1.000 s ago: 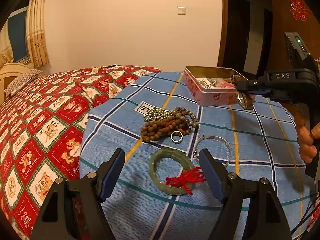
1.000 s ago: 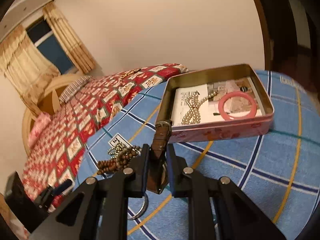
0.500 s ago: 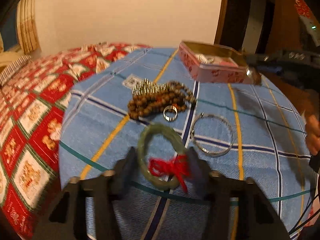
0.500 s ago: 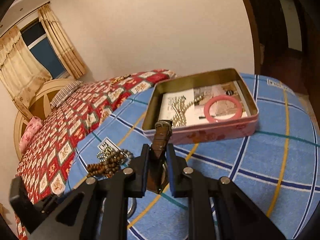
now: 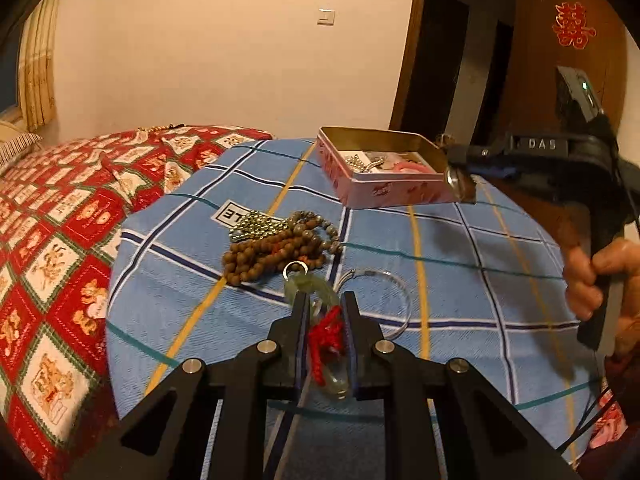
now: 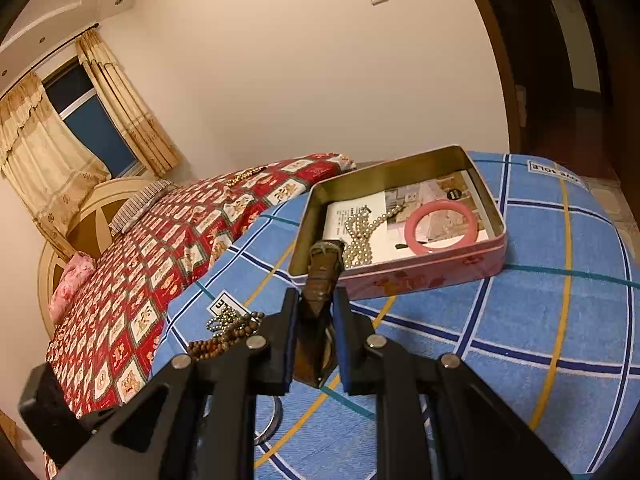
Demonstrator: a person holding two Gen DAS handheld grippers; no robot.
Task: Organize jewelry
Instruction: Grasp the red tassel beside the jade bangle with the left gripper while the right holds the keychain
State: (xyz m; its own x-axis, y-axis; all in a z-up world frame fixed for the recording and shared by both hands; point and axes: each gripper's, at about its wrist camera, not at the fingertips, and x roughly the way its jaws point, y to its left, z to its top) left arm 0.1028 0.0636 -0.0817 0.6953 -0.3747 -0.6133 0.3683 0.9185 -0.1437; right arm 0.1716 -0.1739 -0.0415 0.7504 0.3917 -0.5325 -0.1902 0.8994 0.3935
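Observation:
A green jade bangle (image 5: 310, 286) with a red tassel (image 5: 326, 336) stands on edge between the pads of my left gripper (image 5: 324, 300), whose jaws are closing and press on it. My right gripper (image 6: 316, 300) is shut on a brown leather watch (image 6: 320, 276). It holds the watch above the blue checked cloth, with the strap end at the near left corner of the open pink tin (image 6: 420, 276). In the left wrist view the right gripper (image 5: 458, 160) hovers by the tin (image 5: 384, 192), the watch (image 5: 460, 184) hanging from it.
Inside the tin lie a pink bangle (image 6: 440, 228) and a pearl strand (image 6: 364, 236). On the cloth lie brown bead strings (image 5: 272, 256), a metal bead chain (image 5: 256, 226), a small ring (image 5: 295, 269) and a silver bangle (image 5: 384, 300). A red patterned bed (image 5: 60, 220) borders the left. A hand (image 5: 596, 272) grips the right handle.
The left jaws went from wide apart to pressing on the green bangle, which tipped from flat onto its edge. The right gripper brought the watch nearer to the tin.

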